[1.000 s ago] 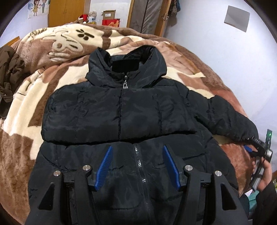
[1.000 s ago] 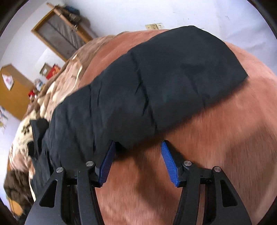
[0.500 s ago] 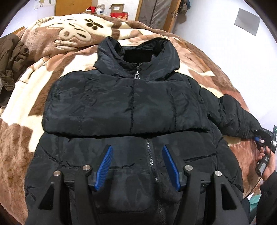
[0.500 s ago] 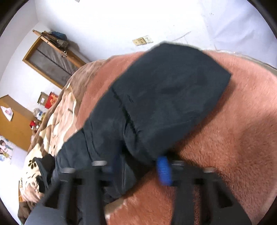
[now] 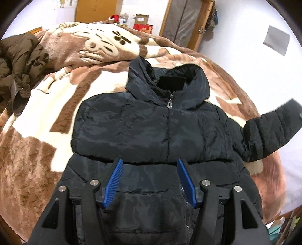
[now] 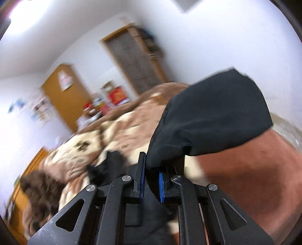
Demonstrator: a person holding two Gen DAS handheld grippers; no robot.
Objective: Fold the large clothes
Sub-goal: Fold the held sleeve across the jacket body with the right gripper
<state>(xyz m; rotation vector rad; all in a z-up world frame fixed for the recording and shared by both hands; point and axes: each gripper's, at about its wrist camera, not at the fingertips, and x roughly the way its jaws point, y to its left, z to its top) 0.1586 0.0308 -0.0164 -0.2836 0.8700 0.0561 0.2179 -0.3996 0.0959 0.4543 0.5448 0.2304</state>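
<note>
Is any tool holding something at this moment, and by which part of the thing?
The right tool is shut on the black jacket, gripping the end of its sleeve, which is lifted off the blanket. The left tool is open over the jacket's front and holds nothing.

Black padded jacket (image 5: 151, 128): one, with one sleeve (image 5: 268, 130) raised off the bed.
Grippers: two, namely left gripper (image 5: 150, 181) and right gripper (image 6: 152, 181), each with two blue pads.
Patterned plush blanket (image 5: 37, 132): one.
Brown coat (image 5: 17, 56): one, heaped.
Wooden doors: two, namely left door (image 5: 98, 10) and right door (image 5: 186, 22).
Red box (image 5: 142, 28): one.
Cardboard box (image 5: 140, 18): one.
Grey wall patch (image 5: 276, 40): one.
</note>
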